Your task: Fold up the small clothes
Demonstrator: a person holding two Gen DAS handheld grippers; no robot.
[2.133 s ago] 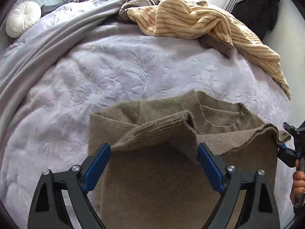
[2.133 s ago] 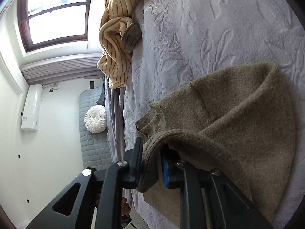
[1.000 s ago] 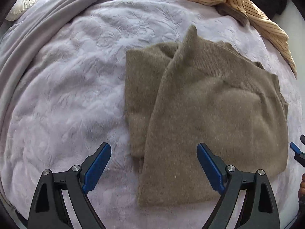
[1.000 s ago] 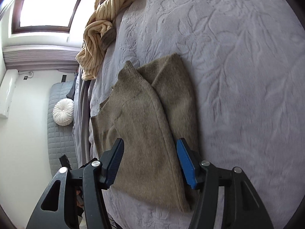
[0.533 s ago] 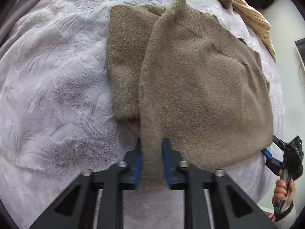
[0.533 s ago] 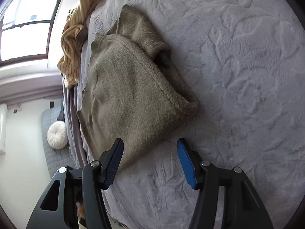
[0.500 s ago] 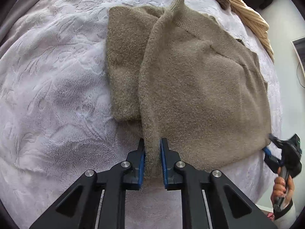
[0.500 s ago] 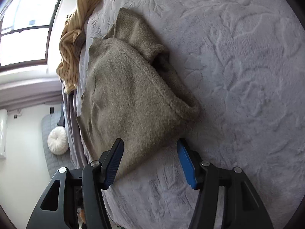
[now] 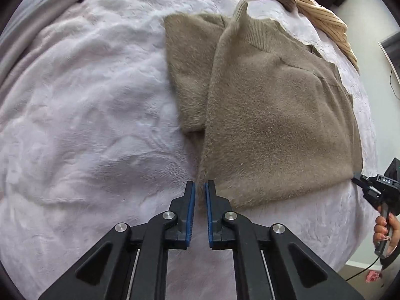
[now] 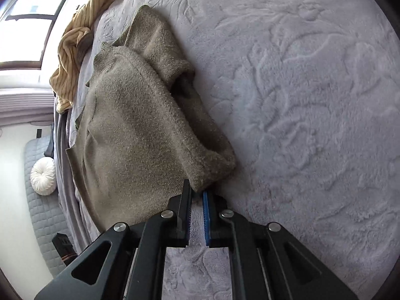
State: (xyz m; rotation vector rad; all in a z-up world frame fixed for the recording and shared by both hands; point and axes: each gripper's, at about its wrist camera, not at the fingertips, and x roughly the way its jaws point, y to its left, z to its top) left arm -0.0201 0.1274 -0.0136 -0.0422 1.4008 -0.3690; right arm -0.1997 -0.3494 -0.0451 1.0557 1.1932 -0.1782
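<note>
My left gripper (image 9: 199,187) is pinched nearly closed on the near corner of the olive sweater (image 9: 270,115), which lies folded on the lavender blanket (image 9: 87,125) from 12 to 3 o'clock. My right gripper (image 10: 197,193) (jaws near-closed) clamps the opposite hem corner (image 10: 200,185). Striped top (image 9: 312,7) at 1 o'clock.

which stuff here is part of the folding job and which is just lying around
In the job:
- olive sweater
- left gripper
- right gripper

Lying about:
- striped yellow garment
- round white cushion
- grey blanket
</note>
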